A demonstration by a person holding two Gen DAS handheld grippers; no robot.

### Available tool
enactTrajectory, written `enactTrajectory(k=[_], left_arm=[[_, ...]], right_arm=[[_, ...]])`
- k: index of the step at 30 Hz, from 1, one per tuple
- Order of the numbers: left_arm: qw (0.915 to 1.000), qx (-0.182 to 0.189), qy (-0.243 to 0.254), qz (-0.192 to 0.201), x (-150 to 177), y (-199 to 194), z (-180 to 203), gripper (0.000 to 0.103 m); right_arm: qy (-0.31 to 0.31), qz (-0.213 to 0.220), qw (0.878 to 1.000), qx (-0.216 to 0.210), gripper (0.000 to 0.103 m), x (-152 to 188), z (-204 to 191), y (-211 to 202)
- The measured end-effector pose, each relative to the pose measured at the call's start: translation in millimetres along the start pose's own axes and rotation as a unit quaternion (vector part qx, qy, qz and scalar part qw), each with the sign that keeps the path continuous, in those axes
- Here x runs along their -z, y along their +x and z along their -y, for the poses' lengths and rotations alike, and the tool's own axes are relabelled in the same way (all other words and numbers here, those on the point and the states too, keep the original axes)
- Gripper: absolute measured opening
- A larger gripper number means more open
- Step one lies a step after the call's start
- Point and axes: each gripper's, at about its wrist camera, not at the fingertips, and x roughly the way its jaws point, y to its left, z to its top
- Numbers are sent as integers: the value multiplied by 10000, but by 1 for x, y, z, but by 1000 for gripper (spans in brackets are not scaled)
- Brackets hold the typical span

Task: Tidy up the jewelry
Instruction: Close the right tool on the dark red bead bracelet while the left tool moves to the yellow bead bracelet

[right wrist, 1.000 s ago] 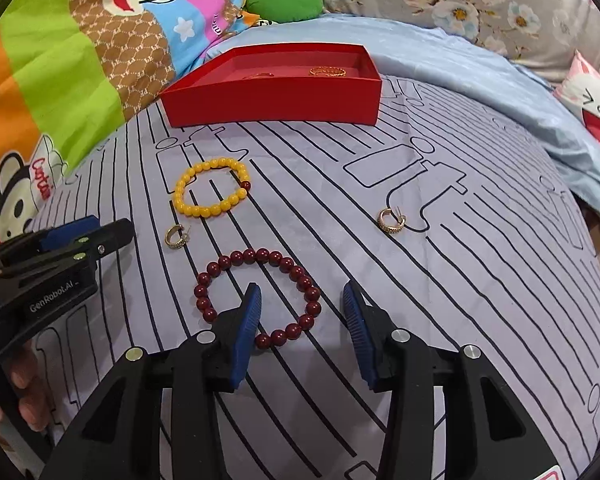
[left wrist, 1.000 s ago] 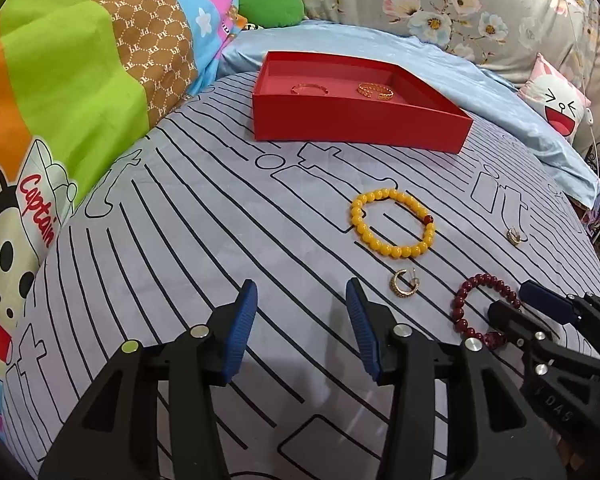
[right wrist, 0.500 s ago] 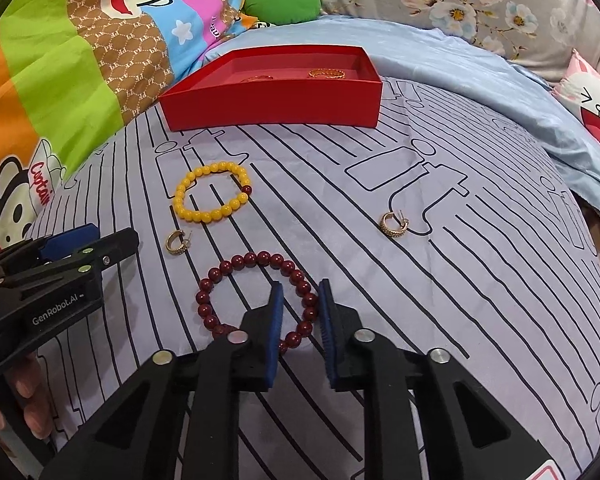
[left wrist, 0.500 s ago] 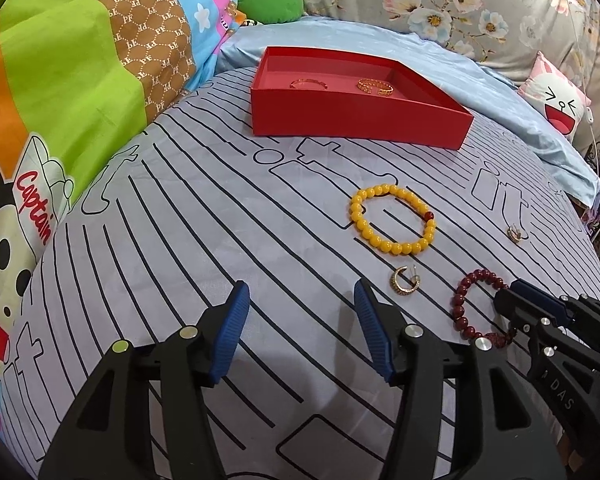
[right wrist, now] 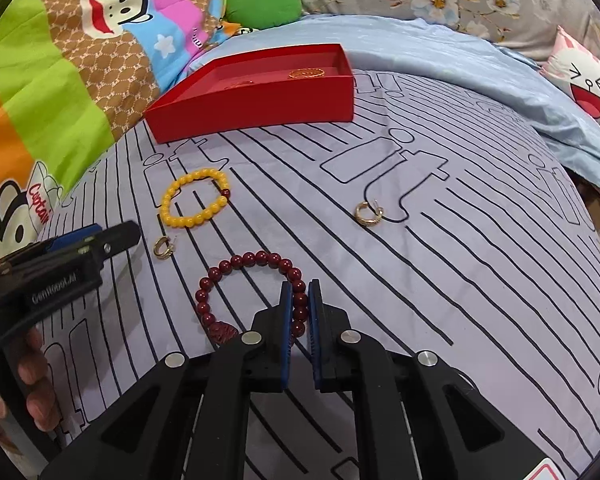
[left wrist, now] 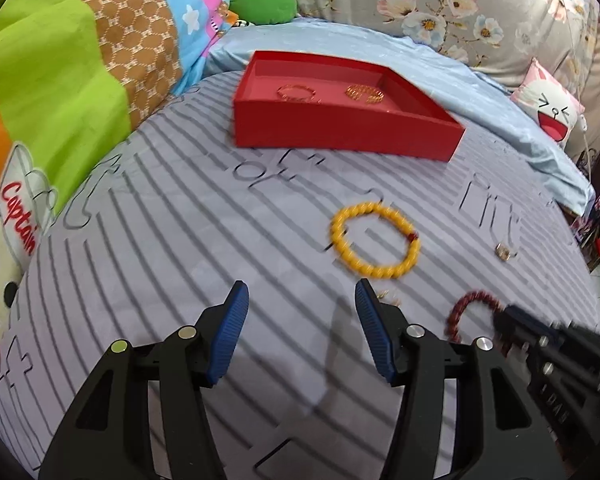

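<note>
1. Since a second ago, the right gripper (right wrist: pixel 299 312) has been closed onto the dark red bead bracelet (right wrist: pixel 246 266), whose right-hand beads are being pinched on the striped bedsheet (right wrist: pixel 440 260).
2. Meanwhile the left gripper (left wrist: pixel 300 328) is being held wide open, holding nothing.

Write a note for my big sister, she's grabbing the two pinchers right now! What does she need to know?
Right gripper: shut on the dark red bead bracelet, which still lies on the striped bedspread.
Left gripper: open, holding nothing, above the bedspread.
Red tray: far end of the bed, with two gold pieces already inside.
Still out on the bedspread: yellow bead bracelet, one gold hoop earring near the left gripper, another gold hoop earring further right.
Left to do: probably lift the red bracelet into the tray, then the yellow one and both earrings.
</note>
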Motion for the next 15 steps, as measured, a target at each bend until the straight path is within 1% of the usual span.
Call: enactTrajectory(k=[5,8,10,14,15], left_arm=[[10000,-10,-46,-29,-20,17,9,52],[9999,-6,-73,-141,-27,32,11,50],[9998,-114,2,-135,-28,37,15,49],[9995,-262,165,-112,-30,41,21,43],[9994,-268,188,-107,-30,41,21,40]], right_arm=[[7,5,10000,-19,7,0,1,0],[55,3,10000,-78,7,0,2,0],[77,4,9999,-103,8,0,3,0],[112,7,9999,-125,8,0,4,1],[121,7,9998,-131,8,-1,5,1]])
